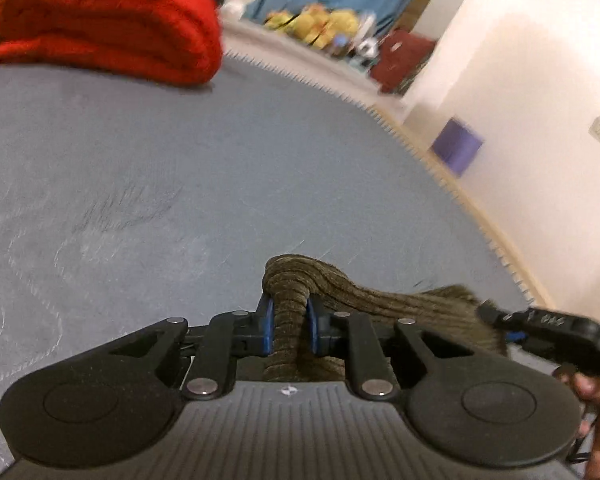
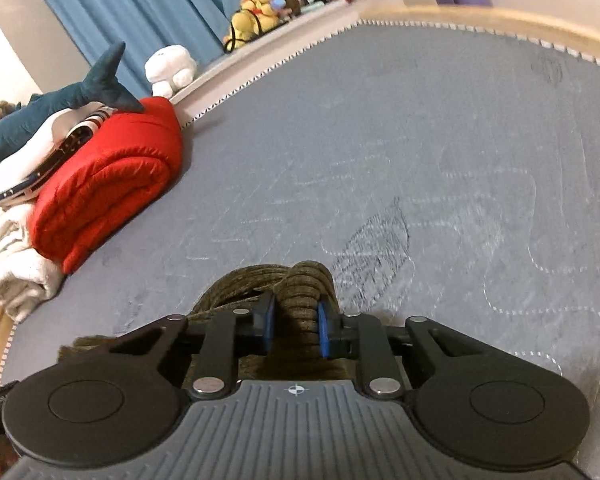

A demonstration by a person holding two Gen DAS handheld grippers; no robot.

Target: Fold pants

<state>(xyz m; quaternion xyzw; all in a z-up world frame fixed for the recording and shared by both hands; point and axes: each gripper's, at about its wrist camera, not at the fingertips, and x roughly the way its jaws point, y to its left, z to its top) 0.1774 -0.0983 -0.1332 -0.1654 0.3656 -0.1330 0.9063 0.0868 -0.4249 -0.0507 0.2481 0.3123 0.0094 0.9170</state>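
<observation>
The pants are brown-olive corduroy. In the left wrist view my left gripper (image 1: pixel 288 326) is shut on a bunched fold of the pants (image 1: pixel 296 280), held over the grey mattress (image 1: pixel 180 168). The cloth stretches right to my right gripper (image 1: pixel 500 322), which pinches its other end. In the right wrist view my right gripper (image 2: pixel 296 330) is shut on a thick roll of the pants (image 2: pixel 304 280), with more cloth trailing left under the gripper body. Most of the pants is hidden below the grippers.
A folded red blanket (image 2: pixel 104 184) lies at the mattress's far left, also in the left wrist view (image 1: pixel 112 20), with a white cloth (image 2: pixel 8 256) and plush shark (image 2: pixel 60 100) beside it. The mattress edge (image 1: pixel 440 160) meets a white wall (image 1: pixel 520 80).
</observation>
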